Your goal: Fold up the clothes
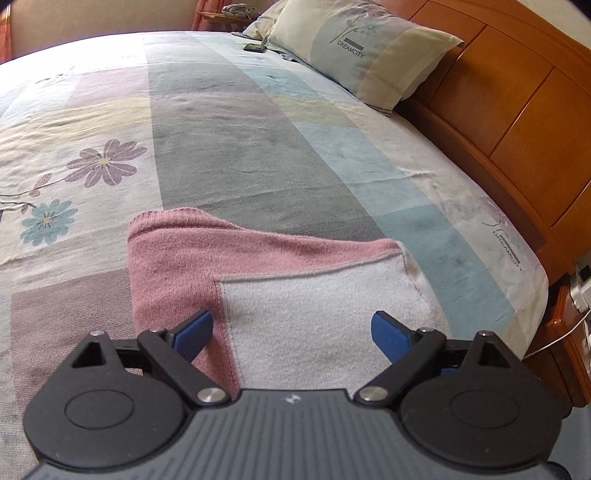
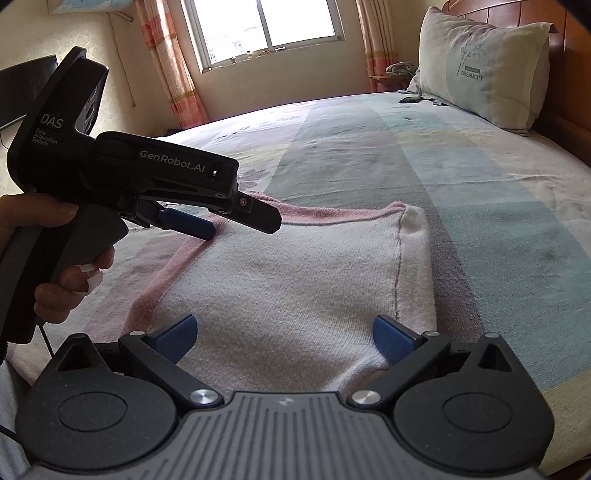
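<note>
A pink and white knitted garment [image 1: 280, 280] lies folded flat on the bed near its front edge, white panel on top and pink showing along the left and far sides. My left gripper [image 1: 293, 334] hovers over its near left part, open, blue pads wide apart with nothing between them. In the right wrist view the same garment [image 2: 295, 273] fills the middle, and my right gripper [image 2: 286, 338] is open above its near edge. The left gripper [image 2: 236, 223], held by a hand [image 2: 55, 266], hangs over the garment's far left corner.
The bedsheet [image 1: 240, 155] is striped grey, blue and floral. A pillow [image 1: 365, 48] leans on the wooden headboard [image 1: 517, 110] at the right, with a small dark object [image 1: 254, 47] on the sheet beside it. A window [image 2: 266, 26] with curtains lies beyond the bed. A bedside stand with cables [image 1: 580, 291] is at the far right.
</note>
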Tool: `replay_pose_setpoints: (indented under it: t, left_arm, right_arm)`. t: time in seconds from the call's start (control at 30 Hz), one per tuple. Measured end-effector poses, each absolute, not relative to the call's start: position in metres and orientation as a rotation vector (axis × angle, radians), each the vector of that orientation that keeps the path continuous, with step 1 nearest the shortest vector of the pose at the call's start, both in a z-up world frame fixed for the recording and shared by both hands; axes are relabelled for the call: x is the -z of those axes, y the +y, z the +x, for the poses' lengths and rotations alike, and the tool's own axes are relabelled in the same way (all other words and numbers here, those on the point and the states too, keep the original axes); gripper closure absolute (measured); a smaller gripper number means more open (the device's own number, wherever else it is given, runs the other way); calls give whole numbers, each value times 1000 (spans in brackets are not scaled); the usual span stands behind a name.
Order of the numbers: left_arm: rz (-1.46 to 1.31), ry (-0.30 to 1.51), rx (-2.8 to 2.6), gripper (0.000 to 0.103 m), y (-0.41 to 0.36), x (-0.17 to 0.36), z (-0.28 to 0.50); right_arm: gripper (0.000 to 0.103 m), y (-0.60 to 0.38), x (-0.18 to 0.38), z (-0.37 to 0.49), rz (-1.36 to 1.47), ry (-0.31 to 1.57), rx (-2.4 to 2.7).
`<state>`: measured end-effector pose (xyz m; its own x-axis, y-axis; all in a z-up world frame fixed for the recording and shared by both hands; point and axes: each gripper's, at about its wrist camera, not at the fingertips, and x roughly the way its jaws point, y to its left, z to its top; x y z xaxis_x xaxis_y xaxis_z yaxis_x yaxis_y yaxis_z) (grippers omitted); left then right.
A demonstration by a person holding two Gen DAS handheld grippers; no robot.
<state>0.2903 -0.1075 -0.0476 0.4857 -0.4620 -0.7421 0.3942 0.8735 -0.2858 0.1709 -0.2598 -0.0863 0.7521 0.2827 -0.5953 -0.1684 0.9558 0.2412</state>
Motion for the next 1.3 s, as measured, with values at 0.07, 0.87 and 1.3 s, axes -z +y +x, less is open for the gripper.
replay_pose_setpoints:
  t: [0.07,0.87,1.3]
  left_arm:
    - [-118,913,515,10,-95,44,283]
    - [-730,1191,641,4,-12,124,314]
    - [-854,1255,692,3,-12,138,316]
  right_arm:
    - [0,-262,82,171,195,683,-245]
    - [0,-395,140,269,929,1046,-434]
    - [0,-380,145,260,945,1029,-554]
